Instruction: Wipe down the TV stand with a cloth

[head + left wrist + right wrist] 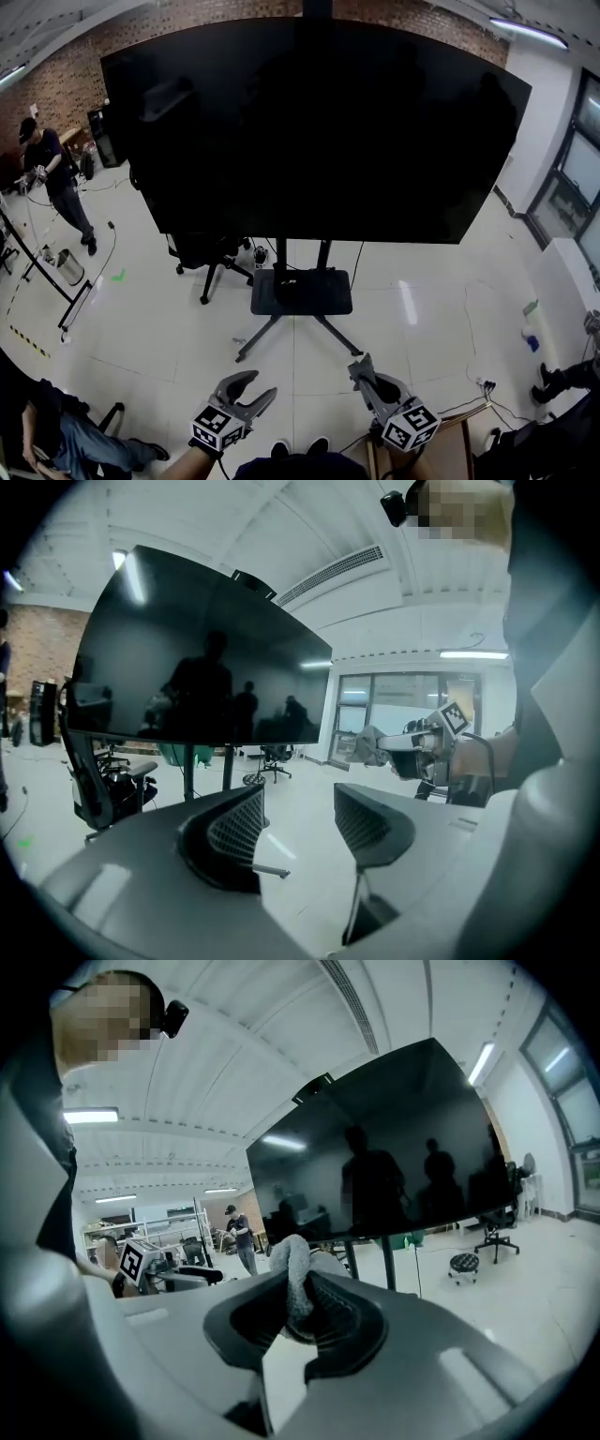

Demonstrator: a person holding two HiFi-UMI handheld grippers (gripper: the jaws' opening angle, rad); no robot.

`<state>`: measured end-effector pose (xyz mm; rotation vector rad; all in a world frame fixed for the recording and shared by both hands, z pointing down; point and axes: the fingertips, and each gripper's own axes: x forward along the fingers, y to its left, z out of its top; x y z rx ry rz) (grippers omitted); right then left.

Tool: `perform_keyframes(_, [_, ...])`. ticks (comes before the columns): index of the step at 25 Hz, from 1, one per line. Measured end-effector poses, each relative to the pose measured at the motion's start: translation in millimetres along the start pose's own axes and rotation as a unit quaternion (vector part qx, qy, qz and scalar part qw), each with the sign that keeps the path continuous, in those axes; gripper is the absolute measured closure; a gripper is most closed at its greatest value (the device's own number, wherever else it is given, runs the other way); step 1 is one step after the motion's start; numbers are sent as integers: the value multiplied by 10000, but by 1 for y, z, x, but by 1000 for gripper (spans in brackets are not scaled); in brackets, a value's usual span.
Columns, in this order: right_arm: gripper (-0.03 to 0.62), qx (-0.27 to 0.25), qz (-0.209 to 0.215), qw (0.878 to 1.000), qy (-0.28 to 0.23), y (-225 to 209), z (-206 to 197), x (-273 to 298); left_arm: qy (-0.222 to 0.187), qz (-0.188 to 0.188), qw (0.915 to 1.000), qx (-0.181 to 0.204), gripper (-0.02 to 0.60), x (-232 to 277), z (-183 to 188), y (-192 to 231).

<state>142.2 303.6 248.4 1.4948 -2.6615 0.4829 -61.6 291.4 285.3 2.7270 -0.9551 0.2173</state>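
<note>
A big black TV [309,131] stands on a dark wheeled stand whose low shelf [300,292] and splayed legs rest on the white floor ahead of me. Both grippers hang at the bottom of the head view, well short of the stand. My left gripper [258,386] is open with nothing between its fingers, as the left gripper view [298,799] shows. My right gripper [364,368] is shut on a grey cloth [295,1274] that bunches up from between its pads. From the left gripper view the cloth [370,745] sticks out of the right gripper's tip.
A black office chair [202,253] stands left of the stand's shelf. One person [52,178] stands at far left near a small bin [67,267]. Another sits at bottom left [56,431]. Cables and a wooden board [450,450] lie at bottom right.
</note>
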Motion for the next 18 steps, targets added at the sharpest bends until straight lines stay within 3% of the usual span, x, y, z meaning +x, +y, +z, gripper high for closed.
perform_keyframes(6, [548,-228,4,9997,-115,33,14,-3,-149,-247,9996,-21,325,-20,11,-5])
perform_keyframes(18, [548,-298,67,9993,-225,40,21,-28,-334,-255,9991,74,325,-31,32,-18])
